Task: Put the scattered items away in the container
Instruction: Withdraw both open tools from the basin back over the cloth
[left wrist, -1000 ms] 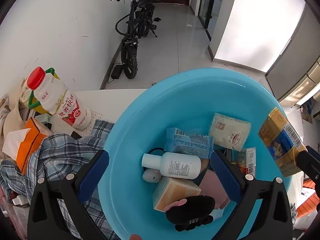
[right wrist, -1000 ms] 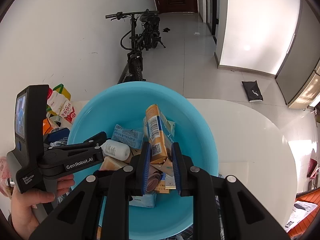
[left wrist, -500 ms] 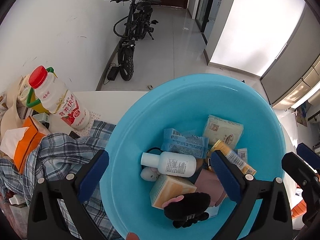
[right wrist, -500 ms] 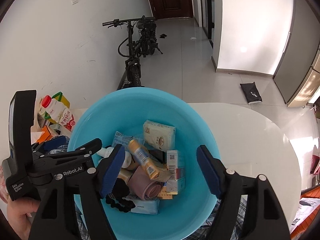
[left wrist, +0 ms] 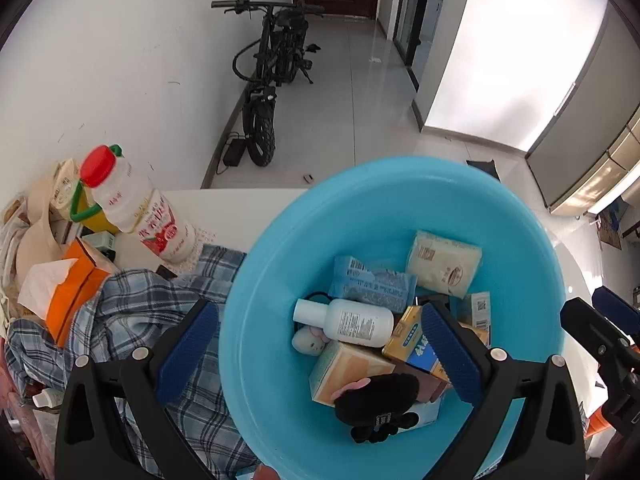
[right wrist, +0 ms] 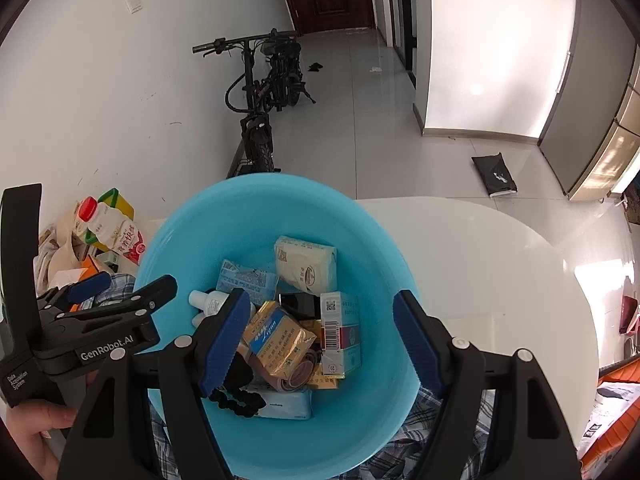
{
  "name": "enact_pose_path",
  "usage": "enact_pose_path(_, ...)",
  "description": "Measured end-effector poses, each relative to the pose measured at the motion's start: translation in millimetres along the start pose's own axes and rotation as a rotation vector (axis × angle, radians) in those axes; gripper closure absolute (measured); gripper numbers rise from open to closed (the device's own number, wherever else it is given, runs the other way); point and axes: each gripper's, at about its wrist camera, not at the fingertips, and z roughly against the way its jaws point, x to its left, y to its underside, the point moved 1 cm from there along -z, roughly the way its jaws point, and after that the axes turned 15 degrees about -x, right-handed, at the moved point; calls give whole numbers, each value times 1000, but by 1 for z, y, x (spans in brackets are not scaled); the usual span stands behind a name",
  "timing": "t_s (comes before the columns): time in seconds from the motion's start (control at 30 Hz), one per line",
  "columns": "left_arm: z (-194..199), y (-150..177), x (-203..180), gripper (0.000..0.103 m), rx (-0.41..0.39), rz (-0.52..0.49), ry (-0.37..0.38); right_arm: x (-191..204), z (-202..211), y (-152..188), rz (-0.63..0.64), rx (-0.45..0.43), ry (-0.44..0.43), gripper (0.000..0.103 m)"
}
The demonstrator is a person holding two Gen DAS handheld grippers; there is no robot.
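Note:
A blue basin stands on the white table and holds several items. Among them are a white bottle, a cream packet and a gold-and-blue carton lying loose on top of the pile. My right gripper hovers open above the basin with nothing between its fingers; its tips show at the right edge of the left wrist view. My left gripper is open and empty, straddling the basin's left rim.
Left of the basin lie a crumpled plaid shirt, an orange tissue box, a red-capped milk bottle and other clutter. The white table stretches to the right. An electric bike stands by the wall beyond.
The right gripper opened and let go of the gold-and-blue carton, which dropped onto the pile in the basin. The left gripper rose a little above the basin.

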Motion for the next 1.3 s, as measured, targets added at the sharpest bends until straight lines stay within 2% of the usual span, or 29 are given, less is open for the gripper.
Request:
enact_pose_path(0.13,32,-21,-2,0,-67,11,2,3,28,-16,-12,-64,-30,30)
enact_pose_path(0.3,69,-38,-7,0,-129,12,23,10,55,-30,6,-116,-26,30)
enact_pose_path(0.43,81,-35,-13,0,-138,-17,23,11,66,-28,13,-134,-29,30)
enact_pose_path(0.6,103,-19,-18,0,-166,-76,20,10,80,-6,33,-138,-46,30)
enact_pose_path(0.63,109,-13,-17,0,-172,-75,20,9,85,0,44,-144,-33,30)
enact_pose_path(0.73,139,13,-12,0,-234,-84,96,6,106,29,79,-190,-60,30)
enact_pose_path(0.83,170,46,-9,0,-308,-152,91,12,124,62,182,-223,-48,30)
enact_pose_path(0.9,186,69,-8,0,-323,-176,111,13,137,82,220,-244,-65,30)
enact_pose_path(0.97,201,94,-8,0,-325,-200,146,9,150,102,201,-239,-106,30)
enact_pose_path(1.13,238,159,-9,0,-388,-254,167,0,183,148,150,-263,-204,29)
enact_pose_path(1.3,261,214,1,0,-438,-213,200,-11,209,198,119,-320,-253,28)
